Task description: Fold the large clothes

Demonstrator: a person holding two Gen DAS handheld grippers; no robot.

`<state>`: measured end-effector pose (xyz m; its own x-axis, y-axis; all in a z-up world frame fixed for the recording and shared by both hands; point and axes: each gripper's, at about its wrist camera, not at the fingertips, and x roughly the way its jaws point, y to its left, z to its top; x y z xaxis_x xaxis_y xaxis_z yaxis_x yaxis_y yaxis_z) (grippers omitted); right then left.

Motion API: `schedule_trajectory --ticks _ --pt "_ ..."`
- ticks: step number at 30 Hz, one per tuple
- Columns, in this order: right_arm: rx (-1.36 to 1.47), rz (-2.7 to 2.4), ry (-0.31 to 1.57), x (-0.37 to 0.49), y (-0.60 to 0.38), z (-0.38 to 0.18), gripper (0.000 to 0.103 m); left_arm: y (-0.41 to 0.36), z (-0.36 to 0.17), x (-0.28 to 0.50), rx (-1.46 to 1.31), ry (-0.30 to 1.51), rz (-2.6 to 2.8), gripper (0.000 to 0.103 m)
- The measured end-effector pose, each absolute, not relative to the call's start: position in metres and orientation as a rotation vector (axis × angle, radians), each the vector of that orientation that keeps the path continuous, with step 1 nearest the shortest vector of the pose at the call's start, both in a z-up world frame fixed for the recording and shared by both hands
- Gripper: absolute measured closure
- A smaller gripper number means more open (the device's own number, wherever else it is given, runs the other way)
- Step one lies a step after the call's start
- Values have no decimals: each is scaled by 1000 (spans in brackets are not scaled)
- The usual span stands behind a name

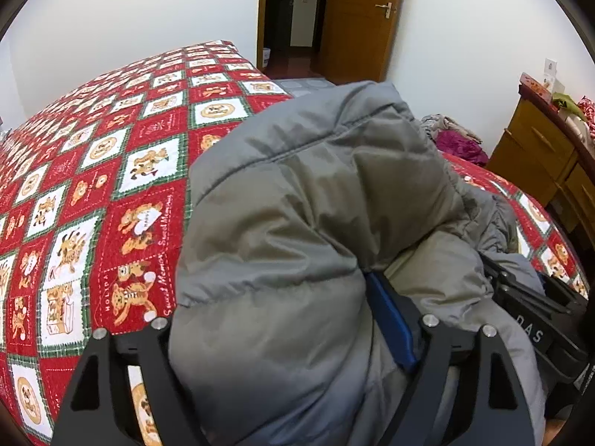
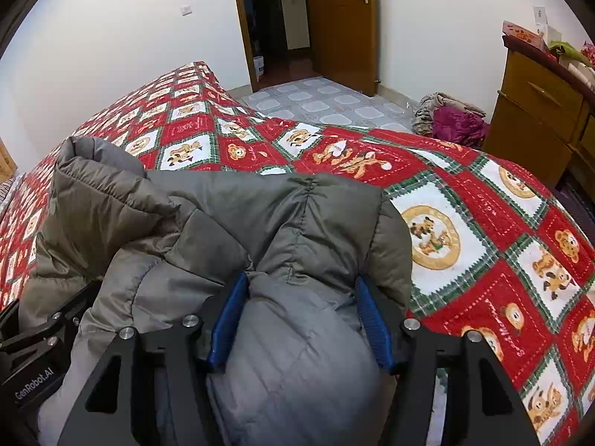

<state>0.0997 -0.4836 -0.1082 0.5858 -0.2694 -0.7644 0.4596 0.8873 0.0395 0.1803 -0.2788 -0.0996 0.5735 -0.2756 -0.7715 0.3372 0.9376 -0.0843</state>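
A puffy grey-olive down jacket (image 1: 297, 193) lies bunched on the red patchwork quilt (image 1: 93, 193) of a bed. In the left wrist view its bulk fills the span of my left gripper (image 1: 275, 286) and hides the left finger. The right blue pad (image 1: 390, 319) shows its inner face beside the fabric, so the jaws stand wide and open. In the right wrist view my right gripper (image 2: 301, 282) is shut on a thick fold of the jacket (image 2: 297, 223), with both blue pads (image 2: 230, 319) pressed into its sides. The two grippers sit close together on the jacket.
The quilt (image 2: 483, 223) spreads far to the left and right of the jacket. Beyond the bed's foot are a tiled floor (image 2: 316, 100), a pile of clothes (image 2: 450, 119), a wooden dresser (image 2: 535, 111) at the right and an open wooden door (image 2: 342, 18).
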Motion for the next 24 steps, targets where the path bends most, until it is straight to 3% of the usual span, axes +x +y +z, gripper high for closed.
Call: schedule_trajectory --ticks 15,22,24 --pt "261 -435 825 104 -487 -113 39 -290 -110 180 146 822 -290 13" --pt "248 -444 828 106 -485 -112 39 -287 -107 181 133 862 -316 13" --pt "237 -443 832 106 -484 -112 39 -280 -99 175 142 878 -328 18"
